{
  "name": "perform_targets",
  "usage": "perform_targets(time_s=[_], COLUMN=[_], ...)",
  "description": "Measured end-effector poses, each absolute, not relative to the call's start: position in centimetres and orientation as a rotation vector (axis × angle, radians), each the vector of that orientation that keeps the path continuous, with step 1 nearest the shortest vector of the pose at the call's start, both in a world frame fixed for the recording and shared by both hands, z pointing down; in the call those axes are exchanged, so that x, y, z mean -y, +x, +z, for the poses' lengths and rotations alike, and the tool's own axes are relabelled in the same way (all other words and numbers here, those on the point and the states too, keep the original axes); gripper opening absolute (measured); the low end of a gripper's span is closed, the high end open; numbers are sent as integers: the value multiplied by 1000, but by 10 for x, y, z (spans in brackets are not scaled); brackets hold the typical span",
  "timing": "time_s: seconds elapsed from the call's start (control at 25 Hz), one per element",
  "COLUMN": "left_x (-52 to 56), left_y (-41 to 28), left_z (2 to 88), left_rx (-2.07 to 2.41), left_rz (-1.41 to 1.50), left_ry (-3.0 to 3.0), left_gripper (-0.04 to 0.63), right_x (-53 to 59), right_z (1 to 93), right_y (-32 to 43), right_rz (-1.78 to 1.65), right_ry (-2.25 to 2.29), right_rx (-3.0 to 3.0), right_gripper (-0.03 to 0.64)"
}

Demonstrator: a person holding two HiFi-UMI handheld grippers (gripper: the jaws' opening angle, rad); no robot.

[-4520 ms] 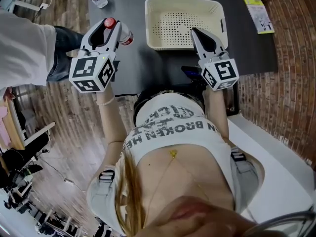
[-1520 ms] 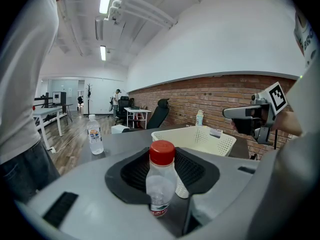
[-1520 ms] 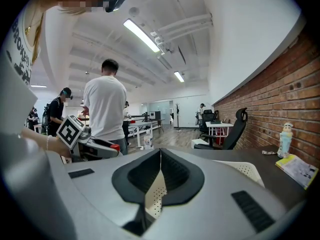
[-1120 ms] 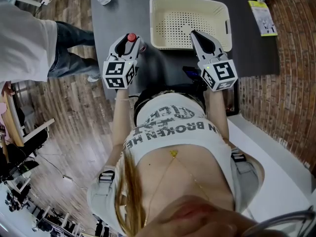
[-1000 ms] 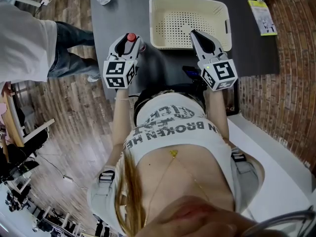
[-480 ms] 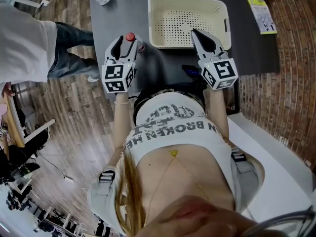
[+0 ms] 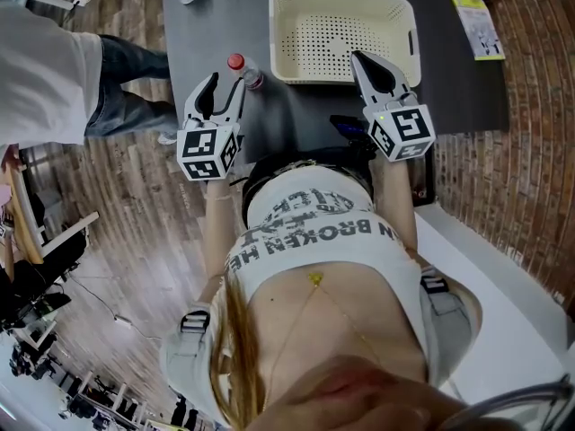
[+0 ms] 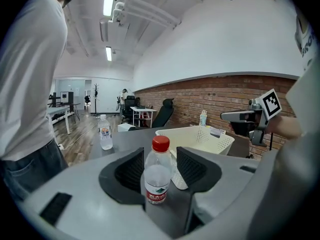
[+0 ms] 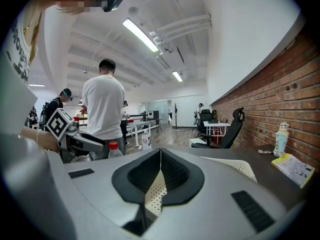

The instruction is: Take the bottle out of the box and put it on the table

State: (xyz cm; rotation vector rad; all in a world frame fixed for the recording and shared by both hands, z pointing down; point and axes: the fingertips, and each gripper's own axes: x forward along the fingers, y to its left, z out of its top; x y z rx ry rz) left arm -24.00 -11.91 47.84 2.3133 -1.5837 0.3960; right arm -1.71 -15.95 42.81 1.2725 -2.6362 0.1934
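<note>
Looking down from the head view, the bottle (image 7: 241, 68) is out of the box (image 7: 277, 34) and stands upright on the dark table (image 7: 216, 21), red cap up, just left of the box's near corner. The left gripper (image 7: 226, 83) sits right behind it, and its jaws have just been opening. They're spread wide now, with the bottle just past the fingertips, nearer the tip on the box side, not clamped. Switch to the left gripper view and you get what the overhead can't give. The bottle is framed between the two dark pads, label toward the camera, with a clear gap on its right. The left pad lines up with the bottle's edge, so contact there can't be judged, though nothing squeezes it. That view also catches a second bottle (image 8: 105, 132) standing near the table's far left edge. Over to the right gripper (image 9: 159, 159): its own view shows the jaws closed together on nothing, with the box's perforated wall peeking out beneath them. Only the head view places those tips over the box's near rim. The right gripper view adds a bystander (image 9: 103, 109) in a white shirt standing beyond the table, and a booklet (image 9: 295, 169) lying by the brick wall.
</note>
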Motion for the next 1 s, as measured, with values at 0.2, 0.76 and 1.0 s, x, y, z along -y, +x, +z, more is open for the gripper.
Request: perform_targets(time_s=[0.2, 0.76, 1.0], left_x=[120, 106, 113], left_y=[-238, -188, -143], left_z=[480, 451, 445], left_rx=[1575, 1491, 1359], left_rz=[382, 402, 307], left_ry=[2313, 2528, 2605], left_gripper=[189, 9, 6], right_x=[158, 147, 140], right_z=[431, 432, 431], right_y=[-16, -27, -39], right_rz=[196, 183, 177], right_ry=[1271, 1212, 1163], right_rx=[2632, 2660, 2696], right_gripper=[9, 9, 9])
